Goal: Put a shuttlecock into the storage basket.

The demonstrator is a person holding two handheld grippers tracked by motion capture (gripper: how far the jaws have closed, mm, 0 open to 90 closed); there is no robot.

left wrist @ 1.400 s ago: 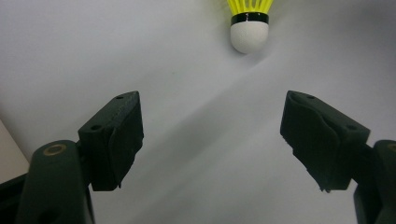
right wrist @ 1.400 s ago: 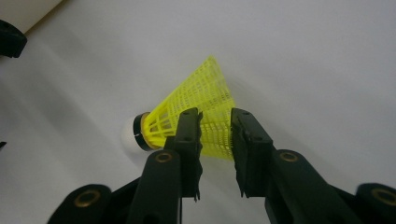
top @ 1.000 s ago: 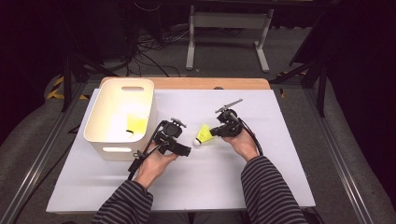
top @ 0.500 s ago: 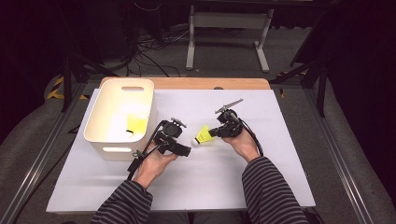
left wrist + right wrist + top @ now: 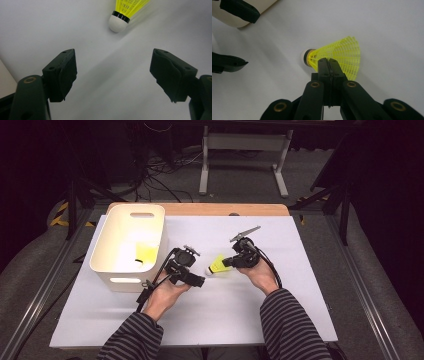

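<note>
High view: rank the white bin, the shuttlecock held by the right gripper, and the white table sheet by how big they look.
1. White table sheet, by far the largest.
2. White bin, with a second yellow shuttlecock inside.
3. Shuttlecock pinched in the right gripper, the smallest.

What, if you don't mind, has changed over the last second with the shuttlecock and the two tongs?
The right tongs, shut on the yellow shuttlecock, have carried it slightly lower and leftward, cork first, toward the left tongs. The left tongs stayed open and in place, as did the white bin with the yellow shuttlecock in it.
</note>
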